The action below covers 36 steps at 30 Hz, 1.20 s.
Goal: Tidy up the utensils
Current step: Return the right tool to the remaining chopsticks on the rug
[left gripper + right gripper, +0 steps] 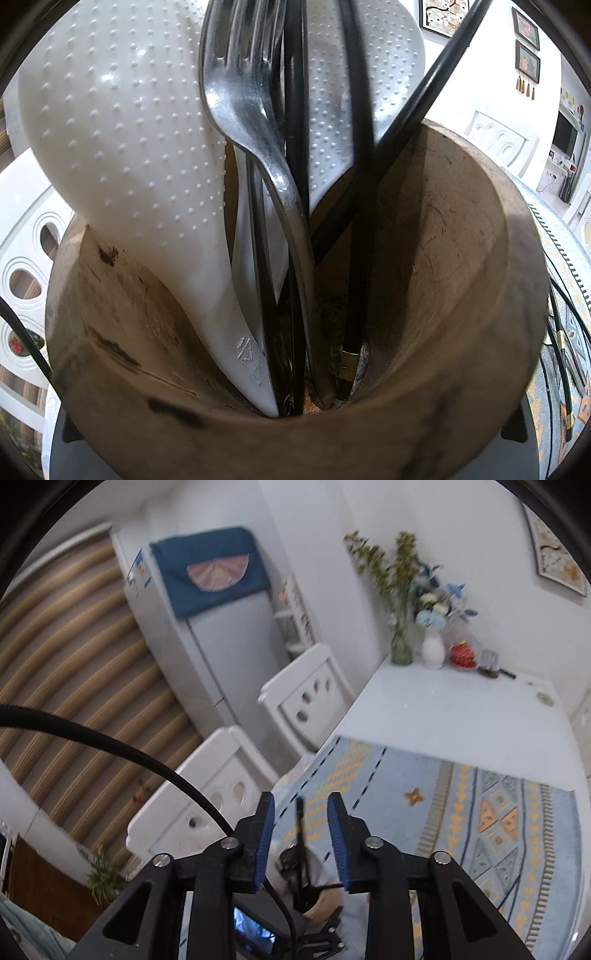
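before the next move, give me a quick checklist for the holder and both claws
1. Right claw empty: ok, blue pads apart, none pressing on the thin black stick between them.
2. That black chopstick inside the holder: cannot tell, blurred.
3. Wooden holder has spare room: ok, its right side is bare.
4. Contents seated: ok, rice paddles, fork and black chopsticks reach toward the bottom.
5. Left claw steadying the holder: cannot tell, its fingers are out of view.
6. More chopsticks left on the patterned mat beside the holder: not ok, still to collect.
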{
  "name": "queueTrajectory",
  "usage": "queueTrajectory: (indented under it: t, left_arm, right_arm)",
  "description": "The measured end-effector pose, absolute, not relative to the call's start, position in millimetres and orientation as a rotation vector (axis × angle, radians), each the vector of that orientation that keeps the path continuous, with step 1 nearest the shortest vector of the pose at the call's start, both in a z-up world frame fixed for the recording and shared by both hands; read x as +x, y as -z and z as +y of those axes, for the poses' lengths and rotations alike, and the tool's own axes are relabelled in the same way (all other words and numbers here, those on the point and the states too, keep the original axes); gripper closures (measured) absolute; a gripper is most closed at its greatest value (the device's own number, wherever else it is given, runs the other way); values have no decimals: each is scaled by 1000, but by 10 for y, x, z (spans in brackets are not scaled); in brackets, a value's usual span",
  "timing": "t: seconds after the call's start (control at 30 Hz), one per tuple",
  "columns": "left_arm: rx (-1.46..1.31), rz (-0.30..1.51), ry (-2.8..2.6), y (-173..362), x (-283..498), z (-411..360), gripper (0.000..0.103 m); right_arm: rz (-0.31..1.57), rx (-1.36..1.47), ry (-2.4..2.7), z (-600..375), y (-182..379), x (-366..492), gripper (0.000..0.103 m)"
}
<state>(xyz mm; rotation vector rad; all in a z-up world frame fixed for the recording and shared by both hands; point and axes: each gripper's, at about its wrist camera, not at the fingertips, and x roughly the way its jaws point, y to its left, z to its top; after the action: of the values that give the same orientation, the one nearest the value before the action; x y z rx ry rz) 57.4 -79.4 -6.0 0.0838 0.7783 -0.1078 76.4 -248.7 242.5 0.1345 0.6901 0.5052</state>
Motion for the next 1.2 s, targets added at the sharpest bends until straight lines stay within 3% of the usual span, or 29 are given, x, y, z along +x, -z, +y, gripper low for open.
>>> queueTrajectory:
  t: [0.13,0.47,0.93,1.2]
  left_arm:
    - [84,778,108,66,583,-791,6]
    - [84,778,108,61,569,-791,6]
    - [83,777,108,61,564,-791,6]
    - [83,777,108,60,562,-791,6]
  right_arm:
    - [651,172,-457,-2689,-2578,729,57]
    - [606,168,-266,-3308,-2735,584,55]
    - [905,416,7,-4298,-1780,768,55]
    - [1009,411,89,-4486,-1344,861,55]
